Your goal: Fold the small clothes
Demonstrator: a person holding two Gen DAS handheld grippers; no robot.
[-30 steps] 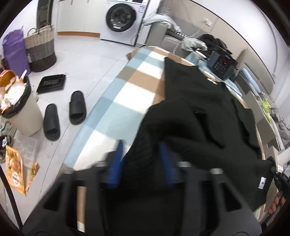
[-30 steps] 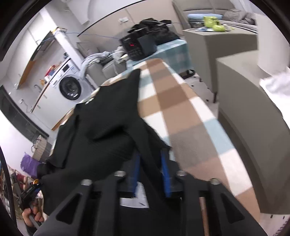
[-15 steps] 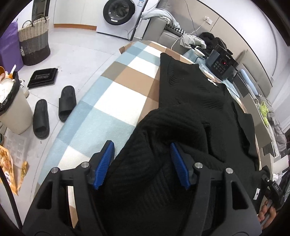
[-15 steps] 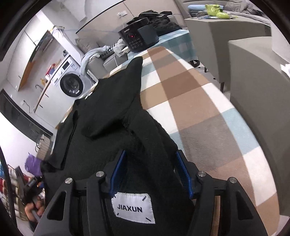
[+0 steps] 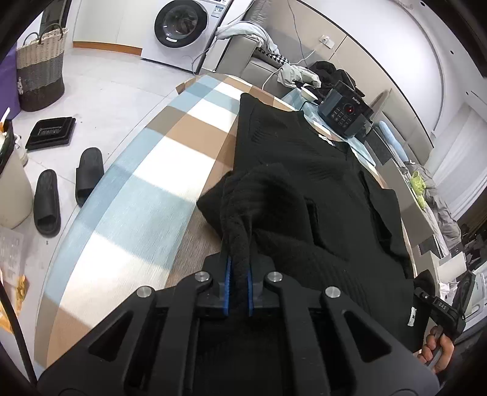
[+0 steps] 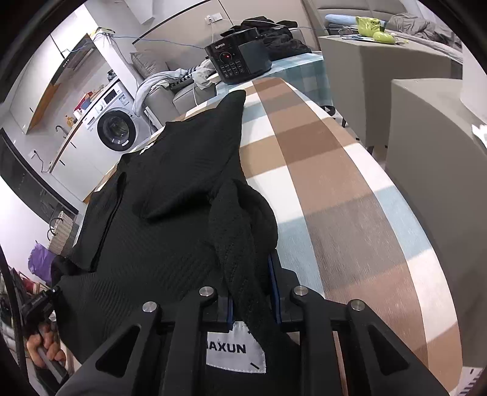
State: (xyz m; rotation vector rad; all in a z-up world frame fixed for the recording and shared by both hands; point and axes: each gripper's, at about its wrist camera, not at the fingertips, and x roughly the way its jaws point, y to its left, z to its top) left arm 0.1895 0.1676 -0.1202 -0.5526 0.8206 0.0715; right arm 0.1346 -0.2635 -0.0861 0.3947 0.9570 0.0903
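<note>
A black knit garment (image 5: 304, 158) (image 6: 182, 170) lies spread lengthwise on a table under a blue, brown and white checked cloth (image 5: 170, 158) (image 6: 334, 189). My left gripper (image 5: 239, 268) is shut on a bunched fold at the garment's near left edge, its blue pads pressing the knit. The jaws of my right gripper (image 6: 251, 289) are closing on a thick ridge of the near right edge, and the fabric fills the gap between the pads. A white "JIAXUN" label (image 6: 234, 350) shows just below the right jaws. The near hem is hidden under both grippers.
A black cooker (image 5: 345, 117) (image 6: 240, 61) stands past the table's far end. Left of the table, on the floor, are two black slippers (image 5: 88, 170), a black tray (image 5: 50, 132), a woven basket (image 5: 39, 67) and a washing machine (image 5: 179, 27). Grey cabinets (image 6: 426, 137) flank the right side.
Both pairs of jaws stood wide around the knit half a second ago and have now closed on it, bunching it into ridges. The left gripper shifted slightly forward and down.
</note>
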